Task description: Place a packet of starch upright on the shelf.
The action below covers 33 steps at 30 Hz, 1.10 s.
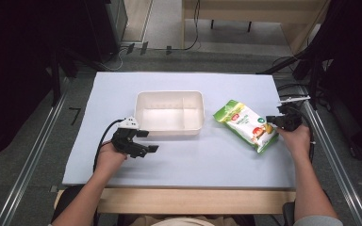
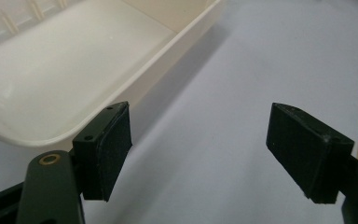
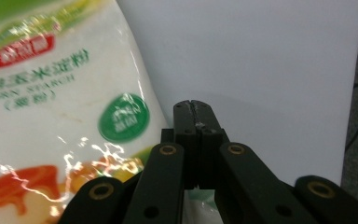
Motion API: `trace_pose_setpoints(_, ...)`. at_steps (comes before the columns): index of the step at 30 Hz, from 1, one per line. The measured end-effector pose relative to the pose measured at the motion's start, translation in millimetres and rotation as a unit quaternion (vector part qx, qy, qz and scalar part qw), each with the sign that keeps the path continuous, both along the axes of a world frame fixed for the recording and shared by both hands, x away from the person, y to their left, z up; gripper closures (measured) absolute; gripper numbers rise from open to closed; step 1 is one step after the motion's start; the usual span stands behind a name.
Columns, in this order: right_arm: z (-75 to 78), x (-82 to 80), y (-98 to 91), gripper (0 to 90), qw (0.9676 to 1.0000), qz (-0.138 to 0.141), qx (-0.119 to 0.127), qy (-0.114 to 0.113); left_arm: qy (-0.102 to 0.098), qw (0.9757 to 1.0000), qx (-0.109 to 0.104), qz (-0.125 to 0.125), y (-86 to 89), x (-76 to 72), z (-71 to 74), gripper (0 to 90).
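Observation:
A white and green bag of starch (image 1: 247,124) lies flat on the right part of the pale table (image 1: 179,160); in the right gripper view the bag (image 3: 51,107) is close at the left. My right gripper (image 1: 272,121) sits at the bag's right edge, and its jaws (image 3: 193,109) are shut together with nothing between them, beside the bag. A cream plastic tray (image 1: 169,112) with a divider stands mid-table. My left gripper (image 1: 147,141) rests just in front of the tray's left corner, open and empty (image 2: 200,144), with the tray rim (image 2: 135,84) at its upper left.
The table's wooden front edge (image 1: 193,200) runs below the hands. Metal rails (image 1: 33,155) flank the table on both sides. Cables (image 1: 292,87) lie off the far right corner. Dark equipment stands at the far left and right.

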State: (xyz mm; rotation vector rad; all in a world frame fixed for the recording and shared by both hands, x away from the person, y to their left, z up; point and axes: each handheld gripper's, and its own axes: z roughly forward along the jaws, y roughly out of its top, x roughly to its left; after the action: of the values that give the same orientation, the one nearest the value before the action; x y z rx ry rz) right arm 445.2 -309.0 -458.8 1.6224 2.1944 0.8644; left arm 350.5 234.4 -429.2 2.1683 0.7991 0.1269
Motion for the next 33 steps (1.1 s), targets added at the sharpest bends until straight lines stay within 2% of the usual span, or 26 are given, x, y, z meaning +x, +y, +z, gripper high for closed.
trace_pose_setpoints(1, -3.5, 0.2, -1.0, 90.0, 0.9999, -0.004, -0.003, 0.011, 0.000, 1.0000, 0.000, 0.000, -0.1, -0.1, 0.0, 22.8)
trace_pose_setpoints(2, -5.2, -0.4, -2.1, 90.0, 0.9998, -0.009, 0.006, 0.015, 0.000, 1.0000, 0.002, 0.000, -0.1, -0.3, 0.5, 22.7)
trace_pose_setpoints(5, -8.5, -0.3, 0.0, 90.0, 0.9997, -0.003, 0.010, 0.024, -0.003, 1.0000, -0.003, 0.000, 0.3, -0.5, 1.2, 22.8)
trace_pose_setpoints(8, -11.5, -2.8, 2.7, 90.0, 0.9998, -0.004, 0.002, 0.018, -0.005, 1.0000, -0.003, 0.001, 0.0, -0.1, 2.1, 22.7)
trace_pose_setpoints(11, -10.2, -5.6, 3.0, 90.0, 0.9995, -0.011, 0.007, 0.028, -0.008, 1.0000, -0.005, 0.000, -0.3, 0.2, 3.1, 22.8)
trace_pose_setpoints(16, -7.2, -17.4, 11.4, 90.0, 0.9993, -0.010, -0.011, 0.034, -0.008, 0.9999, -0.007, 0.001, 0.3, 1.5, 4.3, 22.8)
trace_pose_setpoints(21, -3.6, -35.3, 20.8, 90.0, 0.9987, 0.007, -0.021, 0.046, -0.010, 0.9999, -0.009, -0.001, -1.5, 2.3, 3.7, 22.8)
trace_pose_setpoints(24, -1.1, -48.0, 27.0, 90.0, 0.9981, 0.022, -0.017, 0.055, -0.009, 0.9999, -0.009, -0.002, -2.3, 2.5, 3.6, 22.7)
trace_pose_setpoints(27, -0.2, -52.3, 29.4, 90.0, 0.9978, 0.030, -0.017, 0.057, -0.009, 0.9999, -0.007, -0.006, -3.0, 3.0, 3.6, 22.7)
trace_pose_setpoints(33, 2.6, -63.4, 35.9, 90.0, 0.9960, 0.047, 0.005, 0.076, -0.008, 0.9999, -0.006, -0.007, -3.4, 3.6, 3.2, 22.8)
